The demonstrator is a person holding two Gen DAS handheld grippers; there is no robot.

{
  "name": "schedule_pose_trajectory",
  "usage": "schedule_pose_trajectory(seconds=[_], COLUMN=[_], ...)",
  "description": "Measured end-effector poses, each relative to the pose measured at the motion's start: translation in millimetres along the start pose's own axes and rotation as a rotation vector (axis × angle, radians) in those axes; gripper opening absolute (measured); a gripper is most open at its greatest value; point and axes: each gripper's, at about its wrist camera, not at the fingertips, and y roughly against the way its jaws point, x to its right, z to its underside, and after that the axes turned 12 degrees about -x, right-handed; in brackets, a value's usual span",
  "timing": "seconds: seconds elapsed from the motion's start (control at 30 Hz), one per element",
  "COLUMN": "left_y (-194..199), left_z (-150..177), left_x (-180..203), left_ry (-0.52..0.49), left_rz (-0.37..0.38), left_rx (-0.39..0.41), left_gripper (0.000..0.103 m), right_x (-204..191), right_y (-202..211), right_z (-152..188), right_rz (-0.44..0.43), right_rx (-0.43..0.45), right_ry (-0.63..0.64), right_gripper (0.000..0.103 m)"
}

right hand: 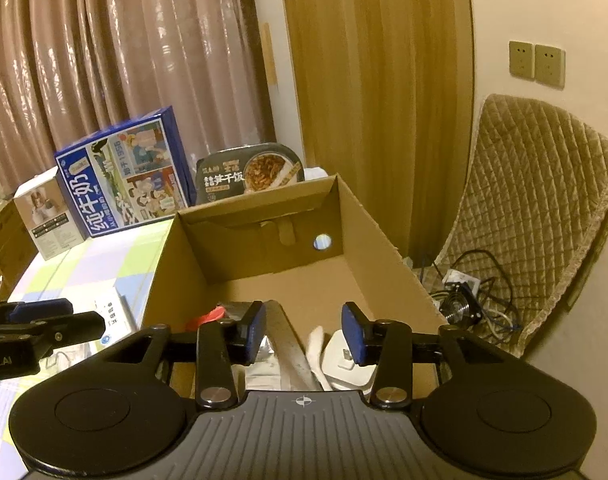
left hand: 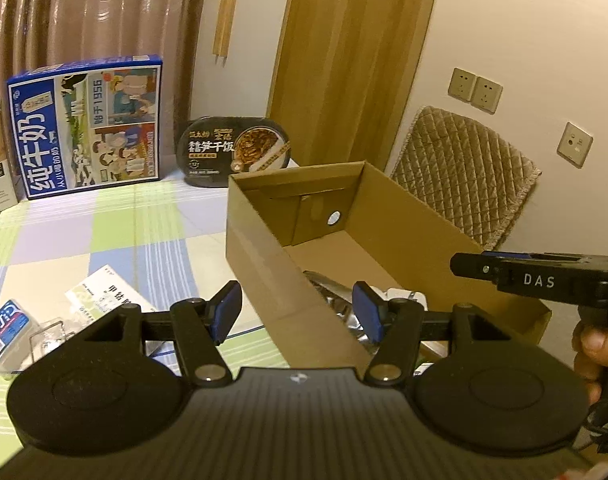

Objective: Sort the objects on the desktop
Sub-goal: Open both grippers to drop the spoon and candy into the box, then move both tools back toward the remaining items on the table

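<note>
An open cardboard box [left hand: 264, 256] [right hand: 368, 224] stands on the checked tablecloth. Inside it lie a metal ruler [right hand: 288, 340], a white charger [right hand: 350, 364], a silver pouch [right hand: 264, 364] and something red [right hand: 208, 316]. My left gripper [left hand: 296, 312] is open and empty, straddling the box's near left wall. My right gripper [right hand: 300, 330] is open and empty above the items in the box. On the cloth left of the box lie a white medicine box [left hand: 104, 292], a blue-labelled pack [left hand: 6, 328] and a clear plastic piece [left hand: 48, 336].
A blue milk carton [left hand: 88, 124], a black instant-rice bowl [left hand: 234, 150] and a white box [right hand: 44, 216] stand at the table's back. A quilted chair [right hand: 540, 208] with cables and a small fan [right hand: 462, 308] is on the right.
</note>
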Motion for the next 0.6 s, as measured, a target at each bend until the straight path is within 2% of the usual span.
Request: schedule_pose_trajectory(seconds=[0.13,0.17,0.33,0.6], left_y=[3.3,4.5,10.9,33.1], left_z=[3.5,4.9,10.9,25.3], left_x=[-4.5,-6.7,-19.1,-55.0], left_ry=[-0.004,-0.003,0.005,0.035], left_rz=[-0.012,-0.016,-0.035,-0.089], left_rx=[0.002,0.002,-0.004,-0.002], left_gripper=[0.057,0.057,0.065,0.075], right_x=[-9.3,-12.6,-28.8,-67.3], right_y=[-1.2,-1.6,-2.6,-7.3], right_z=[-1.8,-2.1,-4.9,-5.5], right_rz=[-0.012,-0.016,-0.048,-0.185], right_rx=[0.004,0.004,0.019,0.023], right_ry=[0.011,0.018,0.035,0.094], right_gripper=[0.044,0.047,0.052,0.054])
